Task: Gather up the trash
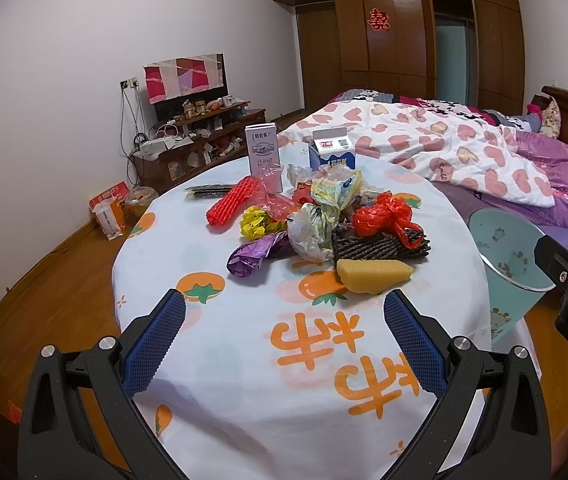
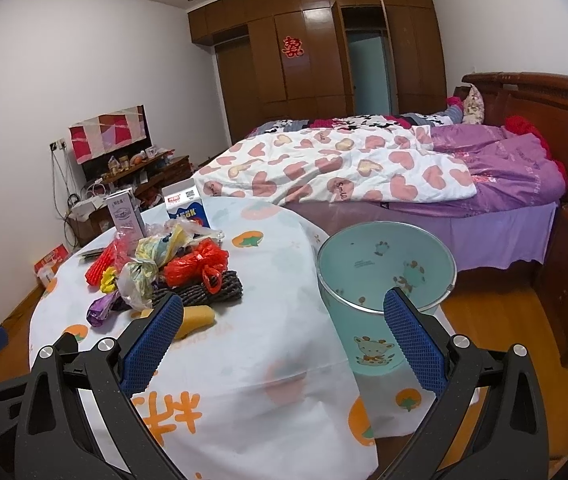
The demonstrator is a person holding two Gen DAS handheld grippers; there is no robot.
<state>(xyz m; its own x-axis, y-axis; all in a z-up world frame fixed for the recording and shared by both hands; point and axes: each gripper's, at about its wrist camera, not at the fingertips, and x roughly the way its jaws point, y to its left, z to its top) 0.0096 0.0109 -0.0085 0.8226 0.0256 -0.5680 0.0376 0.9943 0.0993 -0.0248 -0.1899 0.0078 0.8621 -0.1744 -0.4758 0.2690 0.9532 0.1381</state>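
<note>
Lying heaped at the middle of the round table (image 1: 244, 360), the trash (image 1: 324, 220) is a mixed pile: a red foam net (image 1: 233, 202) at the left, yellow paper (image 1: 258, 222) and a purple wrapper (image 1: 254, 256) toward the near left, crumpled clear bags (image 1: 314, 228) in the centre, a red bag (image 1: 382, 218) resting on a black mesh sleeve (image 1: 380, 246), and a yellow sponge (image 1: 374, 276) nearest the camera, touching the sleeve's front edge. Two cartons stand upright behind the pile, a white carton (image 1: 263, 156) and a blue carton (image 1: 332, 152). A cloth printed with orange fruit covers the table. A pale green bin (image 2: 388, 280) stands on the floor just beside the table's right edge, between table and bed (image 2: 364, 168); nothing can be seen inside it from the right wrist view. Left gripper (image 1: 284, 344) hovers over the near part of the cloth, fingers spread wide, holding nothing, short of the sponge. Right gripper (image 2: 284, 340) is likewise spread and unloaded, its left finger overlapping the sponge in view and its right finger across the bin's rim; contact with either cannot be judged. A wardrobe (image 2: 324, 60) lines the far wall.
</note>
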